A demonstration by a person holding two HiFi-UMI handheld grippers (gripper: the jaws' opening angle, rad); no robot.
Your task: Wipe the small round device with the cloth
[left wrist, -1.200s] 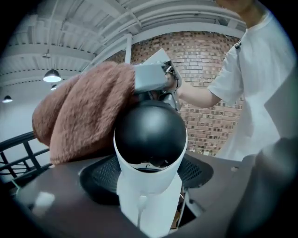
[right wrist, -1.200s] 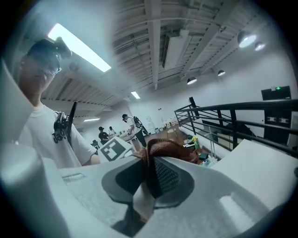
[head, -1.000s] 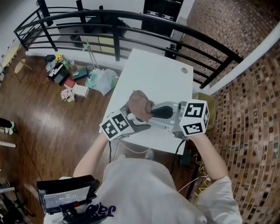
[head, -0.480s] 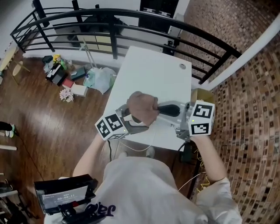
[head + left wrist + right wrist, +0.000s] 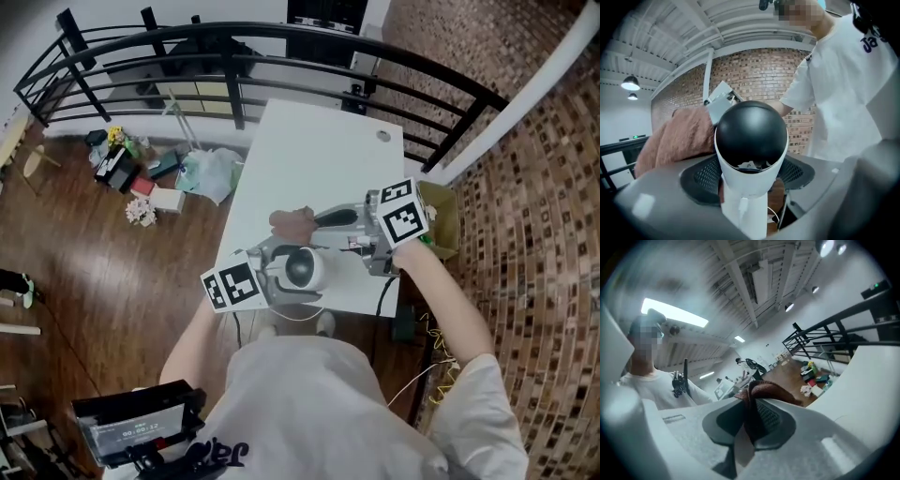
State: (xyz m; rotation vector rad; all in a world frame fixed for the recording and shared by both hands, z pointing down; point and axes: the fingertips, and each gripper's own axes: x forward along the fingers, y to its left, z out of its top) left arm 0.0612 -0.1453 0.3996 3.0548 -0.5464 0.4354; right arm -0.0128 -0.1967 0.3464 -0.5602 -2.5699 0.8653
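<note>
Overhead, in the head view, the left gripper point(image 5: 283, 277) is clenched on the device point(image 5: 302, 267), a white body with a black dome, held over the near edge of the white table point(image 5: 328, 150). The right gripper point(image 5: 321, 220) grasps the brown cloth point(image 5: 292, 223), which hangs just beyond the device.

From the left gripper view, the jaws of the left gripper point(image 5: 750, 190) press on the white body of the device point(image 5: 751, 136), dome towards the camera. The cloth point(image 5: 677, 140) sits just behind it to the left; whether they touch cannot be told.

From the right gripper view, the right gripper point(image 5: 752, 420) is closed tight on a fold of cloth point(image 5: 759, 397), with the table point(image 5: 876, 380) to its right.
</note>
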